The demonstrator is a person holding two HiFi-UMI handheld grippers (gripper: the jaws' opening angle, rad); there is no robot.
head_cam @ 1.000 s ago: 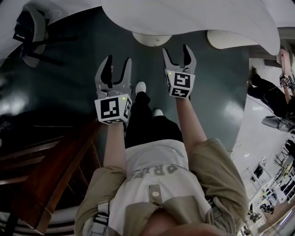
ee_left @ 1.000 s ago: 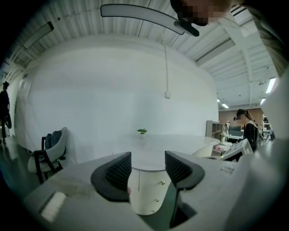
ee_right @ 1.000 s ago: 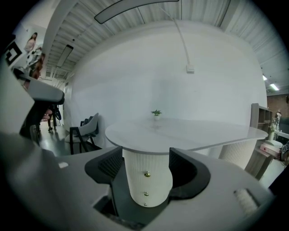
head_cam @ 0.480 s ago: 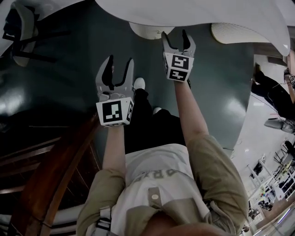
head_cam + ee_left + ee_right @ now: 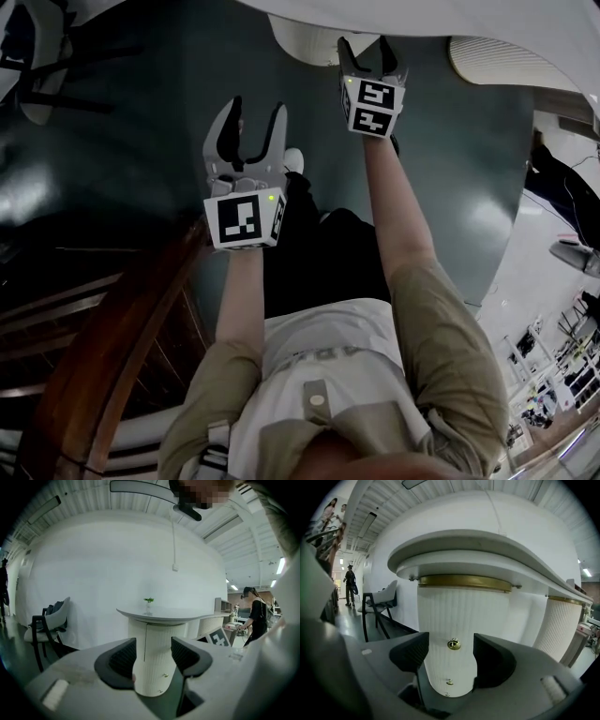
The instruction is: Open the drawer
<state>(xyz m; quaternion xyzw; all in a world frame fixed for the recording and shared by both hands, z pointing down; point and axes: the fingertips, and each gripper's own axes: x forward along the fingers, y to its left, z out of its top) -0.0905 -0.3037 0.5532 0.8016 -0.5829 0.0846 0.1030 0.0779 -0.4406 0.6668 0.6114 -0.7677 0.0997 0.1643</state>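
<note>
A ribbed white pedestal stands under a curved white counter. Its rounded front carries a brass knob, with a smaller knob lower down. My right gripper points at this front and is open. Its jaws have just been closing a little, with nothing between them, and the top knob shows in the gap, further off. In the head view the right gripper is close to the pedestal. My left gripper hangs further back, open and empty, and the pedestal shows beyond its jaws.
Dark wooden furniture fills the lower left of the head view. A chair stands left of the pedestal. A small plant sits on the counter. Another person works at the far right. The floor is dark and glossy.
Both grippers have shifted up in the head view. The right one has come nearer the white pedestal, and the left one trails it.
</note>
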